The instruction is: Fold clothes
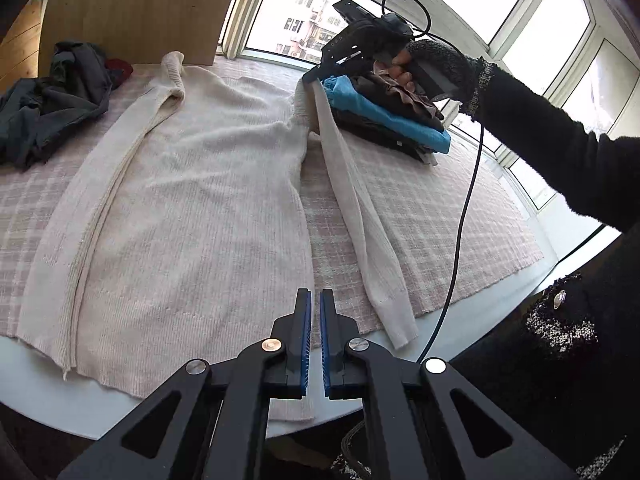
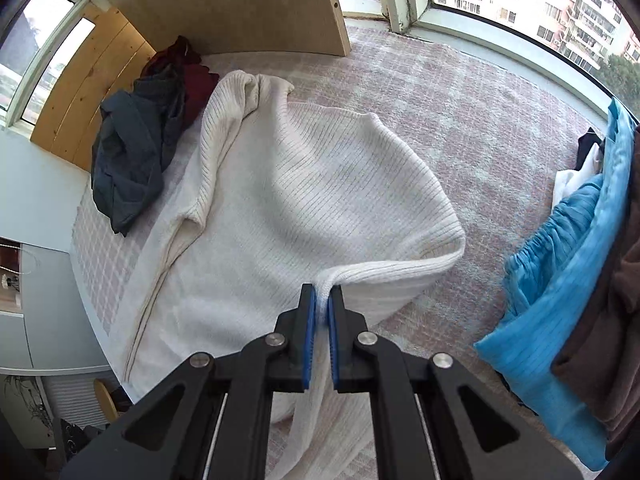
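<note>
Plaid cloth point(image 1: 440, 208) under cream sweater point(image 1: 192, 200), beside windows point(image 1: 552, 36).

Daylight enters through the windows point(image 1: 400, 12) along the upper right of the left wrist view and the upper edge of the right wrist view; the panes are overexposed to near white in the former, while buildings remain legible in the latter. The sweater point(image 2: 304, 184) is evenly lit, with a soft shadow under its lifted fold at centre. The sleeve point(image 1: 352, 200) casts only a faint shadow. Both views are sharp at centre. Fisheye distortion bows straight window frames and the wooden board point(image 2: 224, 4) toward the edges, and black vignetting fills the corners. The dark clothes pile point(image 1: 52, 100) loses detail in shadow at left.
</note>
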Motion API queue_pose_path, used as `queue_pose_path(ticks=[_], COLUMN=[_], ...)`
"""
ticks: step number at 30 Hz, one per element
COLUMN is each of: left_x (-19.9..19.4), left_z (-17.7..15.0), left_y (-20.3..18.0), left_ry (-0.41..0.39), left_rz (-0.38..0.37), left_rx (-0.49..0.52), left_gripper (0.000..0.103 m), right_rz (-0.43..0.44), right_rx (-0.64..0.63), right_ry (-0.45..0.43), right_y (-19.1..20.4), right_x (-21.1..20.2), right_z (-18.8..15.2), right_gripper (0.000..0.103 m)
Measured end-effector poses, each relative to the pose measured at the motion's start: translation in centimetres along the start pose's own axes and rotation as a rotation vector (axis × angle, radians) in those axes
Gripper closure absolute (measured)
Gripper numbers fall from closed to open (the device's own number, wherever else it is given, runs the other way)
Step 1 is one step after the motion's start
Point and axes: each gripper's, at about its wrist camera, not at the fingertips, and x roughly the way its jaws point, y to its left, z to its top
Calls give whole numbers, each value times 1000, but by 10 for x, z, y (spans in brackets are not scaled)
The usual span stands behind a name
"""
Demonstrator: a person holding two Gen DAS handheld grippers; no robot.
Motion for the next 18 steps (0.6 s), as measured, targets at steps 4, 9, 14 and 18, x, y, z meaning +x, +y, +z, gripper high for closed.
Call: queue_pose_path(ticks=[4, 9, 14, 18], left_x=[5, 19, 47, 110], left_z=[-21, -34, -8, 7], left_y=[41, 49, -19, -47], left_ry=[15, 62, 67, 188], left_rz=[33, 35, -124, -94], left_rx=[-123, -179, -26, 83], left_gripper=[102, 102, 69, 69], right_rz=[-86, -124, -137, -133], right_rx=[-36, -79, -65, -63], right_ry=[57, 91, 90, 78], right_y=[11, 14, -6, -15], right_x=[29, 47, 48, 48], right_z=[15, 15, 11, 4], right_gripper=[96, 96, 96, 96])
